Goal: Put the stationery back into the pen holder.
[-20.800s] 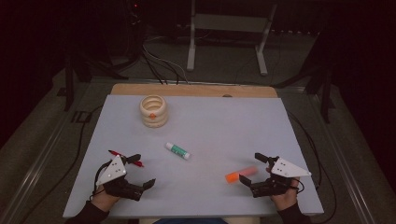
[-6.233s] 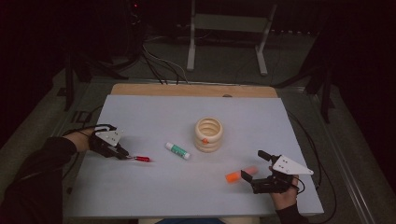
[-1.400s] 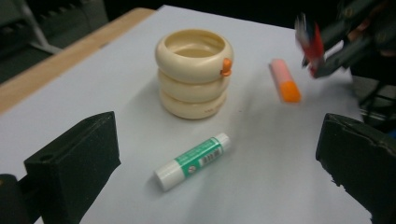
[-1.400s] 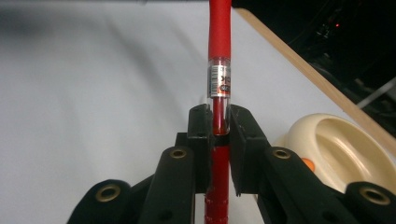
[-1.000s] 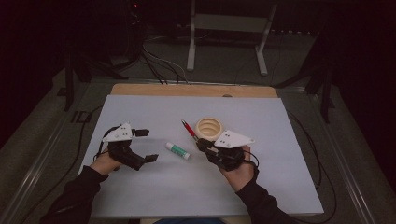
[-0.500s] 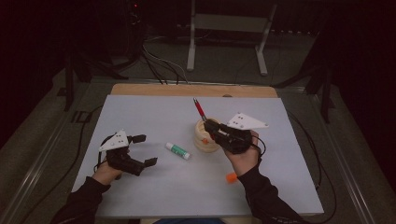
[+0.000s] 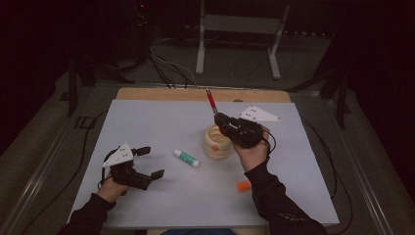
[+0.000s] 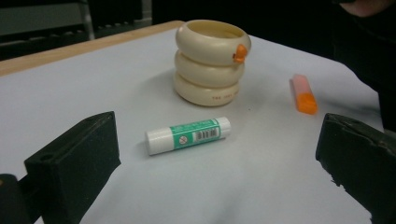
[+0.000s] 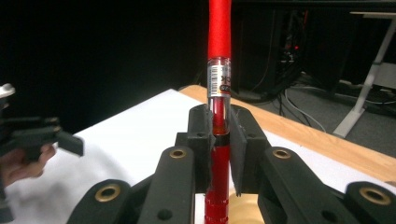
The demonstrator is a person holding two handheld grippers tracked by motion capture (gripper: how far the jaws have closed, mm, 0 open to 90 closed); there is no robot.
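Right gripper view: right tool point(image 9: 219, 140) is clamped on a red pen point(image 9: 219, 56), pads squeezing the clear barrel approx. mid-length, pen standing nearly upright w/ the cream holder's mouth point(image 9: 245, 210) just below its lower end. In the high view the pen point(image 7: 212, 103) pokes up and back from the right tool point(image 7: 221, 121), held over the ringed cream holder point(image 7: 217, 142) near the middle of the table point(image 7: 161, 122).

Handling, as a guess: pen looks light, stiff, smooth plastic, so it can twist or slip in the pads if it bumps the rim. The grip on the barrel seems OK; a hold closer to the lower end would probably give more control going into the opening. The holder looks like it could tip if nudged.

Left tool point(image 7: 147, 161) sits low at the table's left w/ jaws spread wide, nothing between them. The left gripper view looks between its pads at a green-and-white glue stick point(image 8: 188, 135) lying on its side just ahead, the holder point(image 8: 211, 60) behind it, and an orange marker point(image 8: 303, 93) lying farther off.

Views differ: the left gripper view shows a small orange bit on the holder's top ring and print on its base, too small to tell from above. The high view gives the overall layout, incl. the glue stick point(image 7: 186, 158) and marker point(image 7: 243, 185).
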